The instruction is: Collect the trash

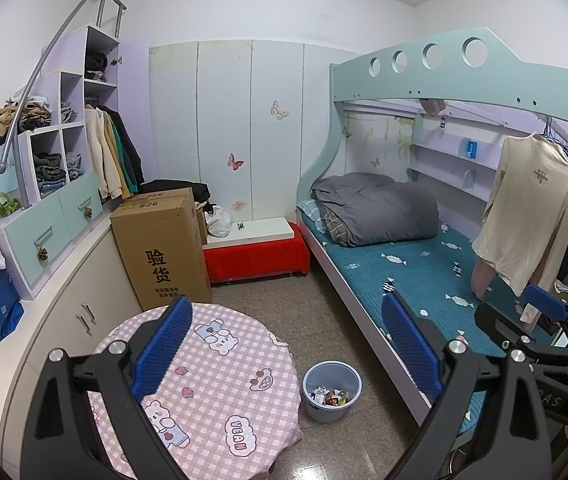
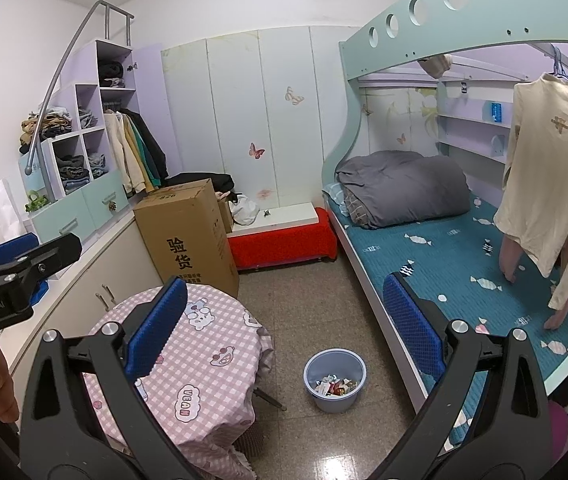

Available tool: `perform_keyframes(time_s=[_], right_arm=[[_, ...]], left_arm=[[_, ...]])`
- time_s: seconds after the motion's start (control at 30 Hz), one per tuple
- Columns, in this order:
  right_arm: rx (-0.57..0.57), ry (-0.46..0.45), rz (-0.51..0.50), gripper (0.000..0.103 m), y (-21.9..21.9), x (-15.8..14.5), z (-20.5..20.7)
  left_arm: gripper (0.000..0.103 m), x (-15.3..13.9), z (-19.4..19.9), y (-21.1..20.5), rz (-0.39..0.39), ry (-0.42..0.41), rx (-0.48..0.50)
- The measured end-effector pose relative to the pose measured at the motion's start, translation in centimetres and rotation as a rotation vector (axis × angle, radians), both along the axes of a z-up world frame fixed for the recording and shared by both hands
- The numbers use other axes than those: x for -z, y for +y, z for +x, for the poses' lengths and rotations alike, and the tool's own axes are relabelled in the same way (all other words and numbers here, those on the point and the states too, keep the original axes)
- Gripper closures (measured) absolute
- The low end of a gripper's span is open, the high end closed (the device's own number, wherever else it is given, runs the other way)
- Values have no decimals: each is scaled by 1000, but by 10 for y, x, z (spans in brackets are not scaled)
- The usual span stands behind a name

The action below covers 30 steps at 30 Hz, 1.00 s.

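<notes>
trash sits as a small heap of crumpled wrappers (image 2: 334, 386) at the bottom of the pale blue bin (image 1: 308, 398) on the floor, between the pink checked desk (image 1: 219, 384) and the bed (image 1: 416, 276). i'd guess the bin is light, stiff plastic, best taken by its rim, while the wrappers look featherlight, crinkly and slippery. left gripper (image 1: 284, 354) and right gripper (image 2: 284, 330) both hover with jaws spread wide, holding nothing.

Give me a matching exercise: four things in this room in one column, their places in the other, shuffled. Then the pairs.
Things:
1. wrappers
2. grey duvet
3. cardboard box
4. checked cloth

Places:
A. over the round table
B. inside the blue bin
C. on the floor beside the red bench
D. on the lower bunk

Pairs: 1-B, 2-D, 3-C, 4-A
</notes>
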State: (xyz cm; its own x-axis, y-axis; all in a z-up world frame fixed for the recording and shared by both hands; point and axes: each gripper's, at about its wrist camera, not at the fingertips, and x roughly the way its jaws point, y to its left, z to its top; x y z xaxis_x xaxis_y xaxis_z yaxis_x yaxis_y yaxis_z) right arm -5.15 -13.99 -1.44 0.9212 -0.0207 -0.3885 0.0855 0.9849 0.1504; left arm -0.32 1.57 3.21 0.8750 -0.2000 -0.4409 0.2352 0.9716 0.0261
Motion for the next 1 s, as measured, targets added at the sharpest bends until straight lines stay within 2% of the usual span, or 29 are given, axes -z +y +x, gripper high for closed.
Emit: perform_keyframes(time_s=[1.0], right_arm=[[54, 10, -7, 7, -16, -2, -2]], left_arm=[[9, 6, 5, -18, 13, 9, 29]])
